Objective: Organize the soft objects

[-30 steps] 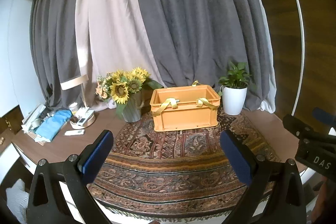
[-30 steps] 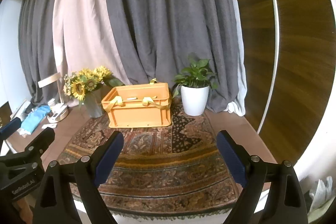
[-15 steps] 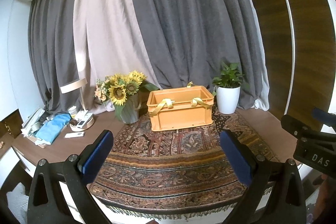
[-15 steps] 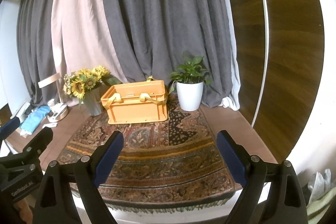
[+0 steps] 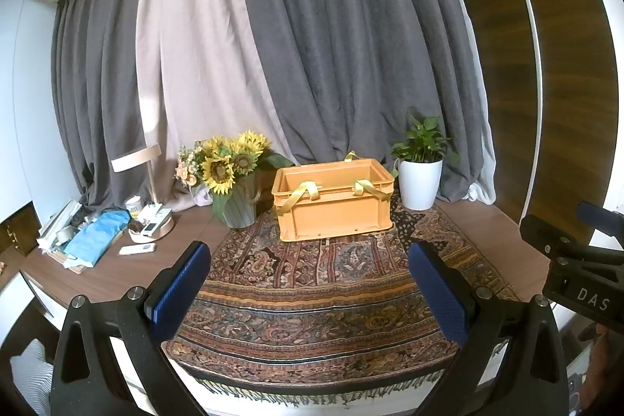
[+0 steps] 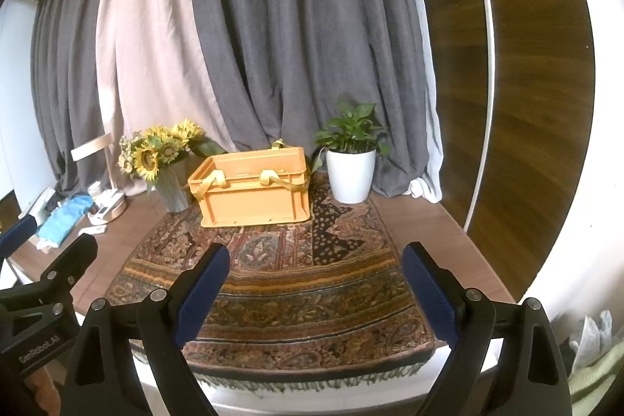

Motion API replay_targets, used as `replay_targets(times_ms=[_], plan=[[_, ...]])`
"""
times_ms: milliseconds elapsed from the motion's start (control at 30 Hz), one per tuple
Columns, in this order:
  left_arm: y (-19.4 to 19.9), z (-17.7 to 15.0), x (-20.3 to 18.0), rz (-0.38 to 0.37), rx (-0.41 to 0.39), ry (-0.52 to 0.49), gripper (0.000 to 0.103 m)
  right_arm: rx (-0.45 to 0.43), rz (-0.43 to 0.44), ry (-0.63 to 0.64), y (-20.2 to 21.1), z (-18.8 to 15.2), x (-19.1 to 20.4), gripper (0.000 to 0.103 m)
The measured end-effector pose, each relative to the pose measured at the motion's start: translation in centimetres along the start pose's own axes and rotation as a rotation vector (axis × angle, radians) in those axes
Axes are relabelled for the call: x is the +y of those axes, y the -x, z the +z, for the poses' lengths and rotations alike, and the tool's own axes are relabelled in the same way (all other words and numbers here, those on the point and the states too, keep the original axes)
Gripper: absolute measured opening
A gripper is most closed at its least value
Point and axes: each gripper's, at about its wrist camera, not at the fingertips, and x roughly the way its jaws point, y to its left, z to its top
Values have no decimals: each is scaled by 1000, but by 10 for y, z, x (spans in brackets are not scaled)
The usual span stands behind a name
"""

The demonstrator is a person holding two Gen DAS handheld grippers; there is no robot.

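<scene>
A rigid orange plastic crate [image 5: 331, 201], boxy with ribbed walls and soft yellow fabric straps [image 5: 302, 192] draped over its rim, is seen at the far middle of a woven, patterned rug [image 5: 312, 299] with a fringed near edge. A fluted grey vase of sunflowers [image 5: 230, 166] is set to its left, a smooth white potted plant [image 5: 419, 178] to its right, before heavy pleated curtains [image 5: 312, 45]. The left gripper [image 5: 310, 293] and right gripper [image 6: 312, 289] are held spread wide, nothing between their blue textured pads [image 5: 179, 293]. Compared with a second earlier, the crate is viewed from farther back and more rug is shown.
</scene>
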Motion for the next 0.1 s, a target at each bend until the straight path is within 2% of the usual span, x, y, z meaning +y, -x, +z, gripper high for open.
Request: replay_targets(times_ms=[100], plan=[[1,0,2,-1,3,4,103,0,-2,4,0,-1,0,91]])
